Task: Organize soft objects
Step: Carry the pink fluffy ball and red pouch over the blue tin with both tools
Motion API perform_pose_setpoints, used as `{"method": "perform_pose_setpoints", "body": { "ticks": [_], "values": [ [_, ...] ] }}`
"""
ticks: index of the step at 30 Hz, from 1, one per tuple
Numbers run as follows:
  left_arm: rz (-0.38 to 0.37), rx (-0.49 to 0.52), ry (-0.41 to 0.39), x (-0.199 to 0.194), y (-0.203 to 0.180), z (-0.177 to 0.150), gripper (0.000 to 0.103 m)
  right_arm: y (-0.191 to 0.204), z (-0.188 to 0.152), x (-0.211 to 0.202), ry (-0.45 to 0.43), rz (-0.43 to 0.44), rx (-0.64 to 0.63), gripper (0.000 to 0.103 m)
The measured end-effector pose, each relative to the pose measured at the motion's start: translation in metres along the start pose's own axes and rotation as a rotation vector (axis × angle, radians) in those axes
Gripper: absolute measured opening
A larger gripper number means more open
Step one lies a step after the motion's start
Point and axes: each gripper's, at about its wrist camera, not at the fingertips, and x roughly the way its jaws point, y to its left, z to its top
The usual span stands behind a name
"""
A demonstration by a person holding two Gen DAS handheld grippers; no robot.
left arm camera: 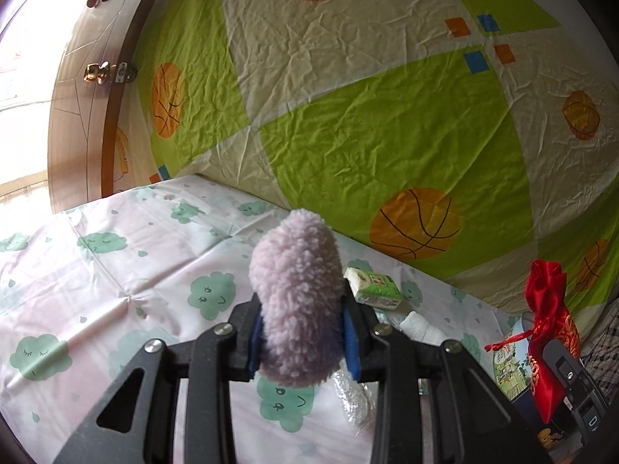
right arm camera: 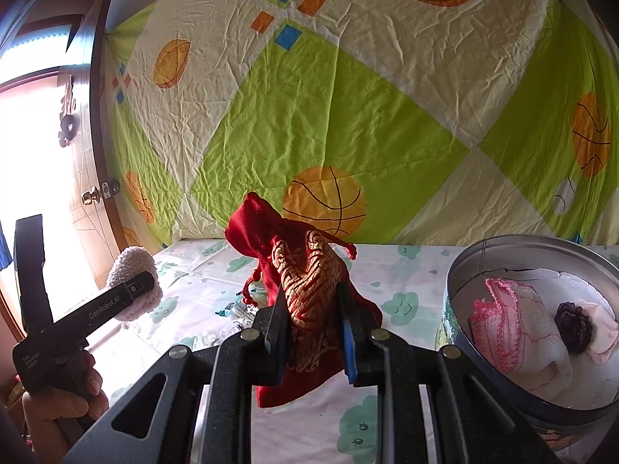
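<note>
The left gripper (left arm camera: 303,342) is clamped on a fluffy lilac pad (left arm camera: 296,301), its blue-lined fingers (left arm camera: 351,342) pressed into both sides, and holds it clear above the bed sheet (left arm camera: 96,270). The right gripper (right arm camera: 315,332) is closed on a red pouch (right arm camera: 305,290) with gold embroidery, held up off the sheet with its gathered neck pointing away.

Just right of the pouch stands a round tin (right arm camera: 460,270); inside it lie a white cloth with pink trim (right arm camera: 514,324), a dark scrunchie (right arm camera: 572,323) and a pale pink piece (right arm camera: 603,332). Left of the pouch, a hand (right arm camera: 62,406) grips the left tool's handle.

Beyond the lilac pad, a green tissue pack (left arm camera: 373,286) lies on the sheet. Farther back hangs a green and cream cloth (right arm camera: 348,116) printed with basketballs.
</note>
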Motion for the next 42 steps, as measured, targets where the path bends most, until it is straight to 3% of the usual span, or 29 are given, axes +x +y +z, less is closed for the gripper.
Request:
{"method": "perform_pose_setpoints", "body": {
  "ticks": [11, 42],
  "values": [
    [0.053, 0.11, -0.034, -0.003, -0.02, -0.006, 0.032, 0.007, -0.001, -0.006, -0.014, 0.01, -0.025, 0.024],
    [0.078, 0.142, -0.061, -0.009, -0.026, -0.01, 0.032, 0.004, -0.003, -0.013, -0.02, 0.01, -0.037, 0.024]
  ]
}}
